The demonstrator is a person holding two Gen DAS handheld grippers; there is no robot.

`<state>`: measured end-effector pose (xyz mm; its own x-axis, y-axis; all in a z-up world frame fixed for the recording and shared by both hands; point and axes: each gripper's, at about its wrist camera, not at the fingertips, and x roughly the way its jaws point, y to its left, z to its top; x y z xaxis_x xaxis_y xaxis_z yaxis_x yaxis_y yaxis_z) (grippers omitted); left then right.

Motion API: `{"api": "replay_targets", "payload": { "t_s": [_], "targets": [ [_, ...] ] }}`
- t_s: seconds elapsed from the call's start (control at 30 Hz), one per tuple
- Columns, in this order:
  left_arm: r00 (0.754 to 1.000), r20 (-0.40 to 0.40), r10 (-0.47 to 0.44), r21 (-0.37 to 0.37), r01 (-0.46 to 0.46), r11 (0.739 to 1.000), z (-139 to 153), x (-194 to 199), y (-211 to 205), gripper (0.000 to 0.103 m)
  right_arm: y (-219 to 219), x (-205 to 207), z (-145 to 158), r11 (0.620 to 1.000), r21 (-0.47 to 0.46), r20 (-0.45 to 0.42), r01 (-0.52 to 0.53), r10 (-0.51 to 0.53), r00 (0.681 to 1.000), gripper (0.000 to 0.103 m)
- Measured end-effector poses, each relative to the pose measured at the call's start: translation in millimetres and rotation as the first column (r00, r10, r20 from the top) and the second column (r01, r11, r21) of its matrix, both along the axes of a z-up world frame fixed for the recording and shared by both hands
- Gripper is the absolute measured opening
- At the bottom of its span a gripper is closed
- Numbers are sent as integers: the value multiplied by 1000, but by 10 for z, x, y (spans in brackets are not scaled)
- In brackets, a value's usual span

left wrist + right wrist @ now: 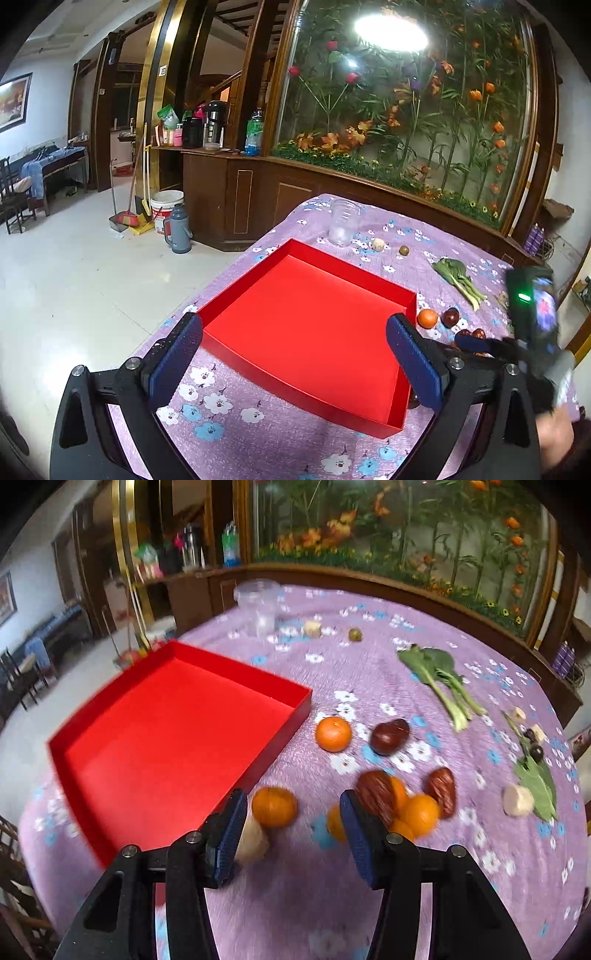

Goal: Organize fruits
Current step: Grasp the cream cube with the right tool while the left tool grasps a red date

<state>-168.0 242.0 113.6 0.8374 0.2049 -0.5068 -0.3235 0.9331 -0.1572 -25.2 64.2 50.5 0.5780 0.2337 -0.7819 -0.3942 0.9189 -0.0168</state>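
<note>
The right gripper (291, 834), jaws part open and empty, hangs nearer than the left over an orange (274, 806) lying at twelve o'clock, beside the red box (295, 716).

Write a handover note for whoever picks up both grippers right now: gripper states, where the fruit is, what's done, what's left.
Left gripper: open, empty, over the red box.
Right gripper: jaws apart, nothing gripped; an orange lies just ahead between the fingers.
Fruit: all on the purple cloth right of the box, including another orange, a dark red fruit and a clump of oranges and dates.
Done: nothing; the box is empty.
Left: move every fruit into the box.
</note>
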Motion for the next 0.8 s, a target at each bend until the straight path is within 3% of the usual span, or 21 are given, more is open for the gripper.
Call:
{"api": "replay_targets", "payload": {
  "t_s": [0.13, 0.23, 0.37, 0.47, 0.53, 0.7, 0.8],
  "targets": [
    [1000, -6, -3, 17, 3, 1000, -18, 36, -14, 100, 258, 140, -69, 998, -65, -9, -28, 27, 1000, 54],
    [1000, -16, -13, 18, 13, 1000, -32, 78, -41, 100, 303, 144, 8, 994, 16, -37, -109, 109, 993, 54],
    [998, -28, -62, 20, 63, 998, -50, 138, -160, 100, -34, 127, 265, 991, 116, 12, -71, 70, 998, 55],
    [991, -35, -130, 14, 131, 991, -86, 210, -316, 100, -534, 138, 352, 987, 162, 16, 2, -5, 1000, 62],
    [978, -50, -200, 5, 201, 980, -127, 291, -485, 100, -895, 143, 330, 983, 174, 2, 54, -55, 998, 62],
    [915, -97, -391, -44, 388, 921, -232, 551, -994, 100, -1553, 104, 146, 969, 201, -33, 146, -142, 989, 61],
    [887, -132, -443, -44, 441, 896, -291, 749, -1233, 92, -1843, 115, 100, 958, 203, -21, 202, -202, 979, 61]
  ]
}}
